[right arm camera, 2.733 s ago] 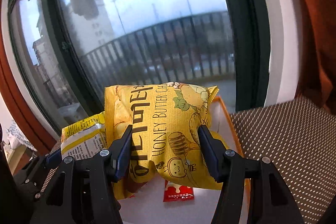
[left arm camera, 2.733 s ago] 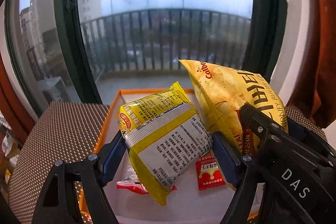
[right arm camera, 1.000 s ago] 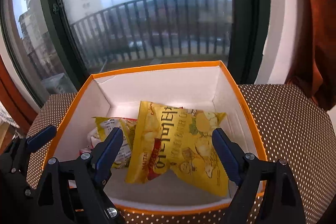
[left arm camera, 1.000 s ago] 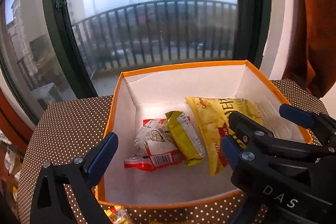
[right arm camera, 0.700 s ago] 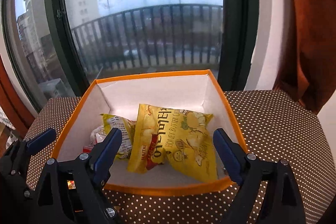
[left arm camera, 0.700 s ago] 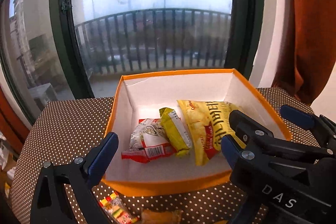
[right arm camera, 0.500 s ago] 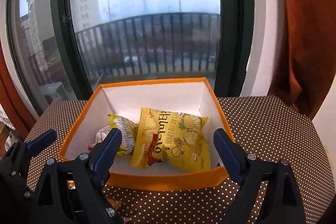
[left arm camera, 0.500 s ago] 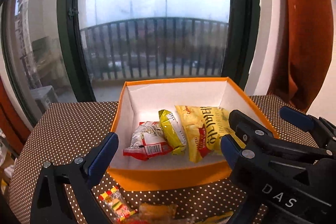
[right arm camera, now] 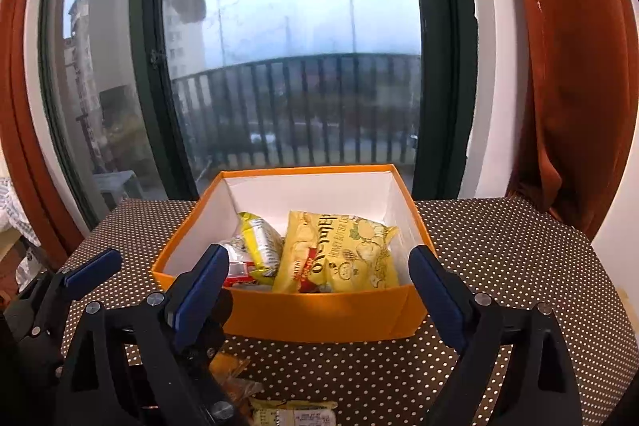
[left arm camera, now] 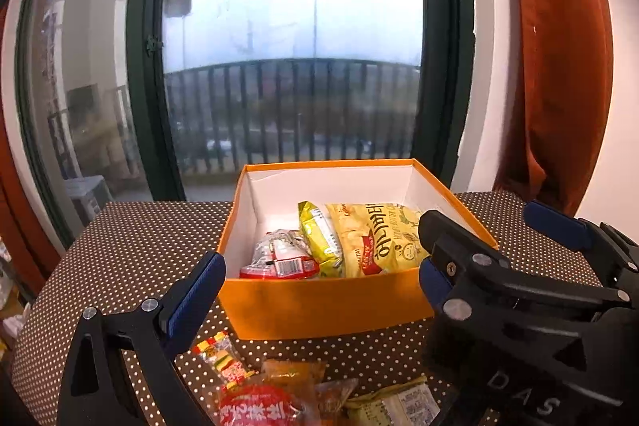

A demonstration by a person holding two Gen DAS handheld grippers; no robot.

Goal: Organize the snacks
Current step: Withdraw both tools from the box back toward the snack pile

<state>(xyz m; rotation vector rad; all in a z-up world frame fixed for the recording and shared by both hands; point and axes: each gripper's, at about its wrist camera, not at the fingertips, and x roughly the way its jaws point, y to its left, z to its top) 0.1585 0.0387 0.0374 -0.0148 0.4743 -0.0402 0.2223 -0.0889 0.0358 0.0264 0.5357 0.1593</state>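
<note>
An orange box point(left arm camera: 327, 306) point(right arm camera: 327, 314) with white inside stands on the dotted table. In it lie a big yellow honey butter chips bag point(left arm camera: 375, 238) point(right arm camera: 339, 254), a smaller yellow-green packet point(left arm camera: 321, 238) point(right arm camera: 259, 238) and a red and white packet point(left arm camera: 279, 258) point(right arm camera: 237, 266). My left gripper point(left arm camera: 321, 286) is open and empty, in front of the box. My right gripper point(right arm camera: 319, 282) is open and empty, also in front of the box. Loose snacks lie near the front edge: a red round packet point(left arm camera: 259, 406), a small colourful candy pack point(left arm camera: 217, 354), a yellow-green packet point(left arm camera: 395, 402) point(right arm camera: 293, 414).
The table has a brown cloth with white dots point(left arm camera: 131, 246) point(right arm camera: 519, 266). A large window with dark frame and balcony railing point(left arm camera: 291, 114) stands behind the box. An orange-red curtain point(left arm camera: 559, 66) point(right arm camera: 571, 86) hangs at the right.
Both grippers let go of their yellow bags into the box, opened, and pulled back and up from it. Loose snacks at the table's front have come into view.
</note>
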